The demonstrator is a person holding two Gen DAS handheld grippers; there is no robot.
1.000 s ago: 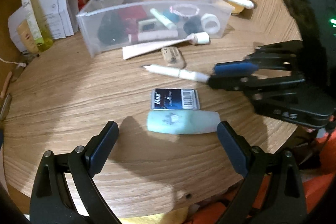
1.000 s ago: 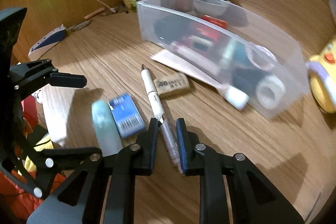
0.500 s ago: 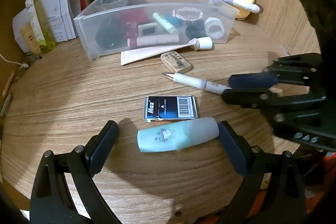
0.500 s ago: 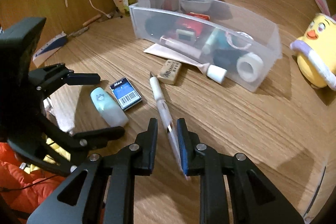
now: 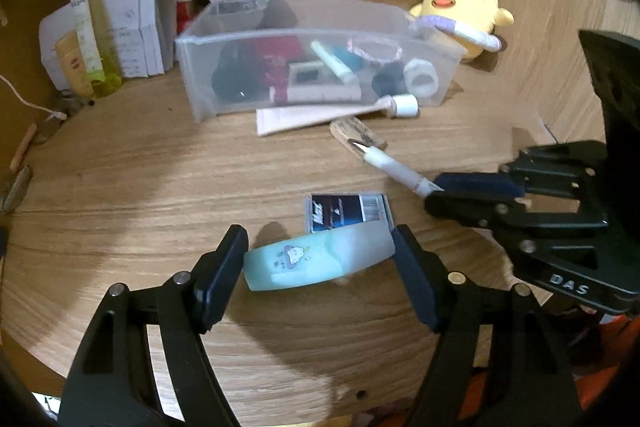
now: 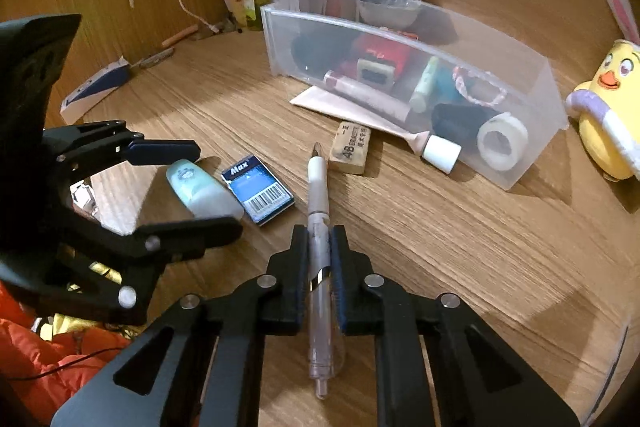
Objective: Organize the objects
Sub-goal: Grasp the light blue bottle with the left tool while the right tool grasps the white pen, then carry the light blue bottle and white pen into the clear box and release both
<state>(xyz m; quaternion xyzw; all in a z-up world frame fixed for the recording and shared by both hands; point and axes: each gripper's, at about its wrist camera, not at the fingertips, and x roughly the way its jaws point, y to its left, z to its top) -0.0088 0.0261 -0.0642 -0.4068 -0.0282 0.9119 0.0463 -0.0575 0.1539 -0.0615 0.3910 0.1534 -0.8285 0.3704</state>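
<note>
My left gripper [image 5: 318, 261] is shut on a pale green tube [image 5: 316, 261] and holds it crosswise between both pads just above the table. The tube also shows in the right wrist view [image 6: 202, 193]. My right gripper [image 6: 319, 241] is shut on a white pen [image 6: 318, 187], tip pointing forward; the pen shows in the left wrist view [image 5: 394, 169] too. A blue Max staple box [image 5: 346, 213] lies flat beyond the tube. A clear plastic bin [image 5: 304, 39] holding several small items stands behind.
A tan eraser [image 6: 349, 147] and a white cream tube [image 5: 332, 113] lie in front of the bin. A yellow chick plush [image 5: 464, 7] sits at the back right. Papers and a green bottle [image 5: 90, 23] crowd the back left. The table's front edge is close.
My left gripper has closed in on the green tube and lifted it slightly. My right gripper has raised the pen and swung its tip toward the eraser.
</note>
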